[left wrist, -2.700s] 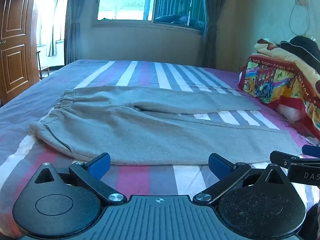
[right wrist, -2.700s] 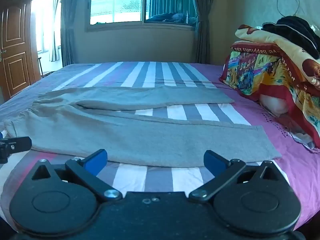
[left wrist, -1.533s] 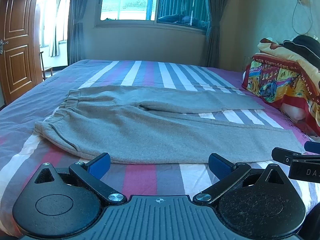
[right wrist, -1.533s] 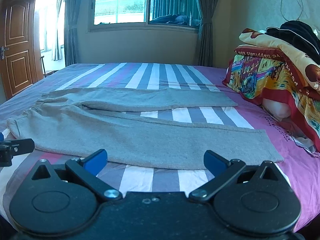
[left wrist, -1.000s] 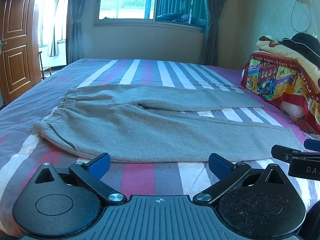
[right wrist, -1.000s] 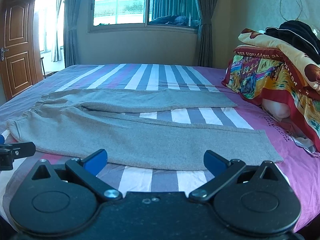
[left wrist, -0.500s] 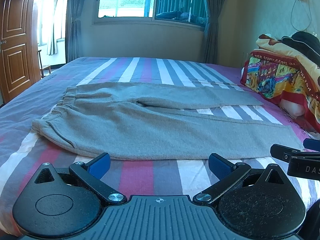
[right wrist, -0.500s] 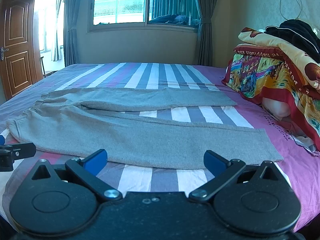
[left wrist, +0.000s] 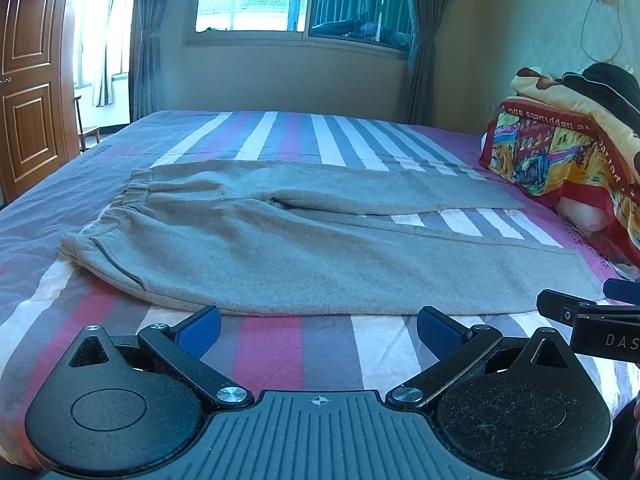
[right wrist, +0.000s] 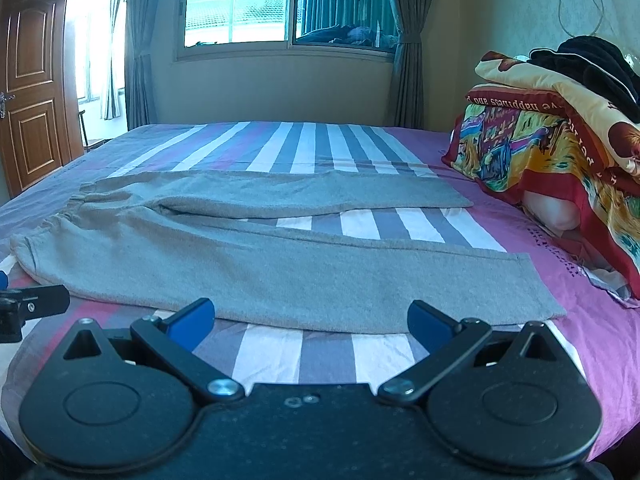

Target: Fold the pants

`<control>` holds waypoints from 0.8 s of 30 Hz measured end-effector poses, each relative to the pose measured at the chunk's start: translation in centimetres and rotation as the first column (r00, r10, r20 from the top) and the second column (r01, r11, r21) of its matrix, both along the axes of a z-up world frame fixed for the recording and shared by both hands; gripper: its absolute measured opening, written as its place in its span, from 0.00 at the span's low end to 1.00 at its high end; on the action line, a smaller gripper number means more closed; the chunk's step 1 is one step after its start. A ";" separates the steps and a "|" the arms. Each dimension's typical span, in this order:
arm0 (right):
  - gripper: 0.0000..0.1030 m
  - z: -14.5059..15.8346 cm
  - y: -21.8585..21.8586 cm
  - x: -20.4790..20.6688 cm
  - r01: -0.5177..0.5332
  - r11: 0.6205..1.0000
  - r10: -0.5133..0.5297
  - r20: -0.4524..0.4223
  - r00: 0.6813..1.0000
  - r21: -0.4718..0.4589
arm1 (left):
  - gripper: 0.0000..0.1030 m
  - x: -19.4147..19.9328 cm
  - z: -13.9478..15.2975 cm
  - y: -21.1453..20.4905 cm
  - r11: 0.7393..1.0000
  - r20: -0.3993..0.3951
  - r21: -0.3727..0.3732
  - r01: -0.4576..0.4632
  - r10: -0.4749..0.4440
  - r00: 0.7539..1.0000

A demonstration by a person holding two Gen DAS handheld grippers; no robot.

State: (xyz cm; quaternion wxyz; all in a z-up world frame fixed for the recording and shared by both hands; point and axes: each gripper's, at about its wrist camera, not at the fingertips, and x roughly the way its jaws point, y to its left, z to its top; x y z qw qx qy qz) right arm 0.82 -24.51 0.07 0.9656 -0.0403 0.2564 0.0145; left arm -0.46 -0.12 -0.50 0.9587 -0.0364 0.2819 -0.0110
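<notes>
From my left wrist camera, the other black two-finger gripper is cut off by the right edge. The colourful folded printed blanket runs past the frame. Small dark items on the window ledge are unidentifiable.

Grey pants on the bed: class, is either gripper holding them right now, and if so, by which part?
Nothing is held. The left gripper and right gripper are both open, short of the near edge of the grey pants.
</notes>
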 end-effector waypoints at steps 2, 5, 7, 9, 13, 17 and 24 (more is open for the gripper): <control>1.00 0.0 -0.1 0.1 -0.004 1.000 0.004 -0.002 1.000 0.000 | 1.00 0.0 -0.1 0.1 1.000 0.000 -0.014 0.011 -0.011 1.000; 1.00 -0.1 -0.1 0.1 -0.003 1.000 0.003 -0.004 1.000 -0.002 | 1.00 0.0 -0.2 0.1 1.000 -0.002 -0.011 0.015 -0.015 1.000; 1.00 -0.2 0.0 0.1 -0.003 1.000 0.003 -0.007 1.000 -0.001 | 1.00 0.0 -0.2 -0.1 1.000 -0.004 -0.009 0.017 -0.017 1.000; 1.00 -0.2 0.0 0.1 -0.002 1.000 0.002 -0.009 1.000 -0.003 | 1.00 0.0 -0.3 -0.1 1.000 -0.005 -0.008 0.018 -0.018 1.000; 1.00 -0.3 0.3 0.2 -0.007 1.000 0.007 -0.012 1.000 -0.016 | 1.00 0.1 -0.2 -0.1 1.000 -0.005 -0.006 0.018 -0.018 1.000; 1.00 -0.3 0.4 0.2 -0.019 1.000 0.019 -0.018 1.000 -0.015 | 1.00 0.4 -0.4 0.0 1.000 -0.021 0.006 0.004 -0.003 1.000; 1.00 1.3 0.0 2.4 -0.172 0.985 0.172 0.012 0.985 0.031 | 1.00 4.5 -0.9 5.2 0.991 -0.048 -0.135 -0.014 0.007 0.999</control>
